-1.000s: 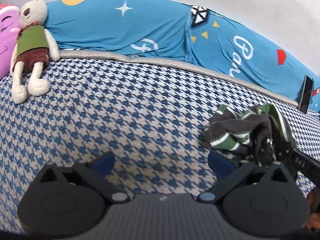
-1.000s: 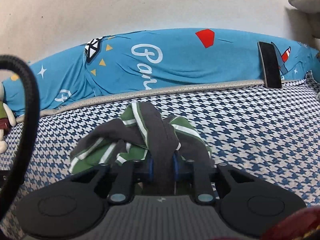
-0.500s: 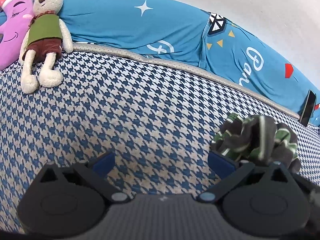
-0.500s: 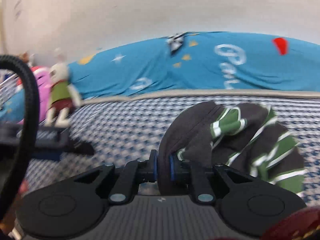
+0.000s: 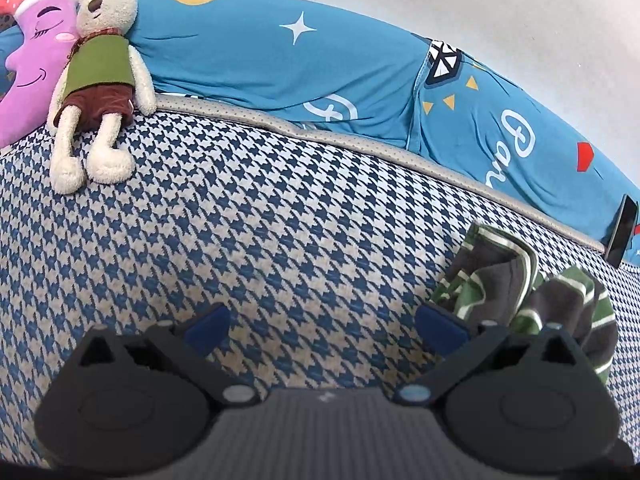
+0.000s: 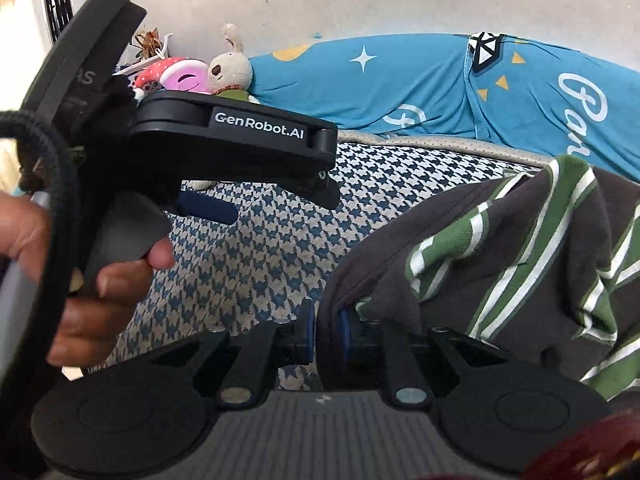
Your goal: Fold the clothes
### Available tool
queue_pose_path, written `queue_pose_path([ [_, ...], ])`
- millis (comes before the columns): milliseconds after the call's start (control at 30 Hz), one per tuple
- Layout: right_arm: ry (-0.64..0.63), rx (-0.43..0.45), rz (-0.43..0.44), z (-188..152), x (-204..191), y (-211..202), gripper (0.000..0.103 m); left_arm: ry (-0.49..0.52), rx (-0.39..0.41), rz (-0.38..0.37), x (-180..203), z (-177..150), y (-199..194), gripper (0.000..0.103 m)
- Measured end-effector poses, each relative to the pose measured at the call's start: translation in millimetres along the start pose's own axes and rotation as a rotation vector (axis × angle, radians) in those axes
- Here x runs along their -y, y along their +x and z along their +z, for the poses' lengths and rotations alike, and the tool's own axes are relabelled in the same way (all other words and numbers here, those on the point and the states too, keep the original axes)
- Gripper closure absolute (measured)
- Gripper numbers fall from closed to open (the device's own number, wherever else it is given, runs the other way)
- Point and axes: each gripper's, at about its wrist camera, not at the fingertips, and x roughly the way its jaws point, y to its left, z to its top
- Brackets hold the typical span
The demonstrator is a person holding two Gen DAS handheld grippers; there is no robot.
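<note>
A crumpled garment (image 6: 500,264), dark grey with green and white stripes, hangs bunched from my right gripper (image 6: 325,330), which is shut on a dark fold of it. In the left wrist view the same garment (image 5: 520,292) sits bunched at the right, just beyond my right fingertip (image 5: 440,328). My left gripper (image 5: 322,326) stands wide open over the houndstooth bedspread (image 5: 260,240) with nothing between its fingers. In the right wrist view the left gripper (image 6: 240,136) shows from the side, held by a hand (image 6: 92,280).
A plush rabbit (image 5: 96,80) and a pink pillow (image 5: 28,68) lie at the far left of the bed. A long blue printed bolster (image 5: 320,60) runs along the wall. A dark phone (image 5: 622,232) leans against it at the far right.
My right gripper has swung left with the garment still in it, bringing the left gripper and hand into its view. The left wrist view has shifted right, toward the toys.
</note>
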Motion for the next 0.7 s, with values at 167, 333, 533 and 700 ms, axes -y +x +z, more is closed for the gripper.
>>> queue_pose_path([
  [167, -0.017, -0.008, 0.025, -2, -1, -8, 0.082, -0.009, 0.003, -0.002, 3, 0, 2, 0.0],
  [333, -0.014, 0.029, 0.03, 0, 5, -26, 0.08, -0.005, 0.016, -0.026, 16, -3, 4, 0.0],
  [533, -0.033, 0.056, 0.025, 2, 11, -44, 0.072, 0.015, 0.055, -0.105, 40, -5, -1, 0.0],
  [700, -0.019, 0.064, -0.062, -3, 22, -56, 0.072, 0.064, 0.068, -0.151, 65, -12, 2, 0.0],
])
